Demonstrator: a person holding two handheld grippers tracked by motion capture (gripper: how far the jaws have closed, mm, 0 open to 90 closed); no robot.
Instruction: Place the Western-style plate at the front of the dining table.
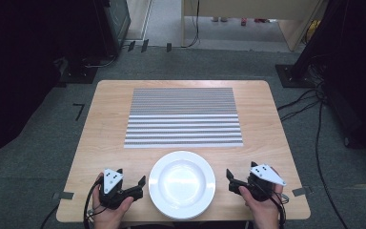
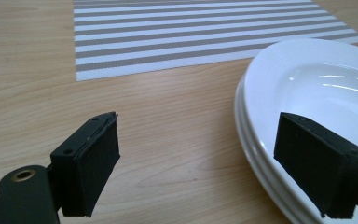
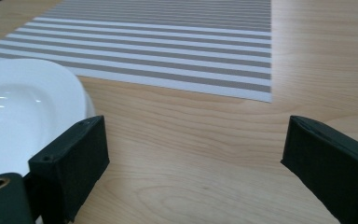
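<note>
**Q:** What lay on the table?

**A:** A stack of white plates (image 1: pixel 182 184) sat near the front edge of the wooden table (image 1: pixel 100 138), midway between my two hands. In the left gripper view at least two rims showed one above the other. Beyond it, toward the far side, lay a grey-and-white striped placemat (image 1: pixel 183 117), apart from the plates.

**Q:** And your claws?

**A:** My left gripper (image 1: pixel 129 183) rested just left of the stack, jaws spread wide and holding nothing; its right jaw stood over the plate rim, though I cannot tell whether it touched. My right gripper (image 1: pixel 240 179) sat just right of the stack, likewise released, with bare wood between its jaws.
</note>
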